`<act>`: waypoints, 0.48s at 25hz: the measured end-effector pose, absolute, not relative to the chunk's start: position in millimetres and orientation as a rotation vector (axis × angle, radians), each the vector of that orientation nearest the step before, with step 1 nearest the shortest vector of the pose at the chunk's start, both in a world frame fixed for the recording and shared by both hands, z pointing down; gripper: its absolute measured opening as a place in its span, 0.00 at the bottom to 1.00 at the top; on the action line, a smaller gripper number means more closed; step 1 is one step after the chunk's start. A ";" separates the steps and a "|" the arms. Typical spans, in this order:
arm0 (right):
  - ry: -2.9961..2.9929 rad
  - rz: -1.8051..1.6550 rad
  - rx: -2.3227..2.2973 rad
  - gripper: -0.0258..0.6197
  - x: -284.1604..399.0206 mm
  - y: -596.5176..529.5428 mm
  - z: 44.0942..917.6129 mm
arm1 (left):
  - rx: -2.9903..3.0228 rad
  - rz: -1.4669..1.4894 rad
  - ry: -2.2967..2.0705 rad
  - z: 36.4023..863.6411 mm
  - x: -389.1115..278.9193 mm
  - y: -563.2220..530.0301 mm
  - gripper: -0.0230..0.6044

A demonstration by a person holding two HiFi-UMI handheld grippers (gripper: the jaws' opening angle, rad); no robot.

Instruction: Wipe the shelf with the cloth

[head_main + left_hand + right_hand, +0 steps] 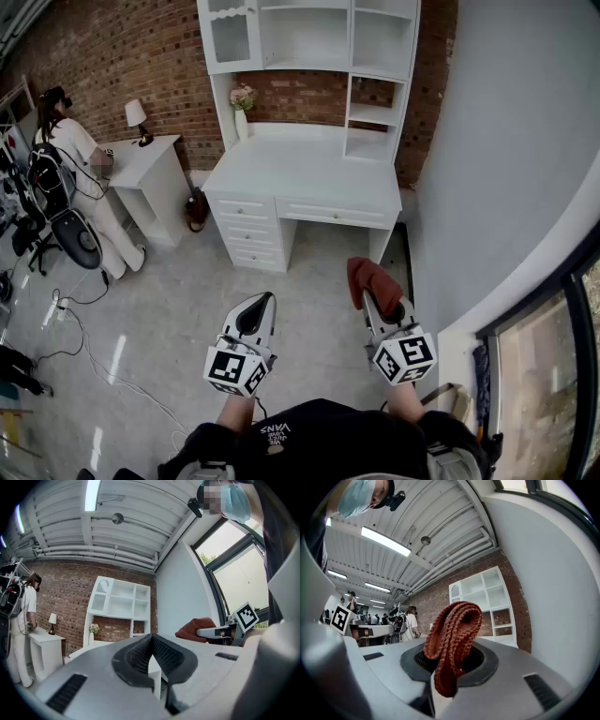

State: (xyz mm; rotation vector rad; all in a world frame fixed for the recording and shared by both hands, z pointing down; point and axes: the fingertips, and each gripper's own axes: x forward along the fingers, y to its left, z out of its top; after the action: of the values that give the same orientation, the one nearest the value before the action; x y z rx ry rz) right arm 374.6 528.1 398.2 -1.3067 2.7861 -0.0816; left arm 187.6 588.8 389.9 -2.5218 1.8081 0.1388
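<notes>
Brick-walled room, grey floor. White shelf unit [314, 42] stands over its tabletop [300, 173] at upper centre of the head view, well apart from both tools. Right tool [375, 302] is clenched on a folded rust-red knitted cloth [370, 277], lower right. Left tool [261, 302] is closed, empty. Judgement: close in first, grip firm, lay the fold's broad face flat on the shelf.

Open floor [319, 300] runs up to the white surface [309, 173], where only a flower vase [242, 117] stands, at the back left. The shelf [373, 114] compartments are open-fronted. A grey wall [506, 169] hems in the right side.
</notes>
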 end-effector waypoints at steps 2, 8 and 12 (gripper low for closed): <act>2.772 -0.101 -1.305 0.18 370.0 523.0 400.0 | -2.533 0.134 1.801 393.2 182.1 583.9 0.05; 2.765 -0.174 -1.334 0.18 359.3 507.8 415.0 | -2.556 0.129 1.822 405.3 164.8 568.6 0.05; 2.782 -0.195 -1.348 0.18 355.0 491.3 421.2 | -2.573 0.122 1.826 410.9 161.1 555.0 0.05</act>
State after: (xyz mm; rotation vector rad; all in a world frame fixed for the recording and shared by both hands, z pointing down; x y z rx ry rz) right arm 355.0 491.3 421.2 -1.3477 2.7821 -0.1948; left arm 161.1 555.0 410.9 -2.5728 1.8260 0.1216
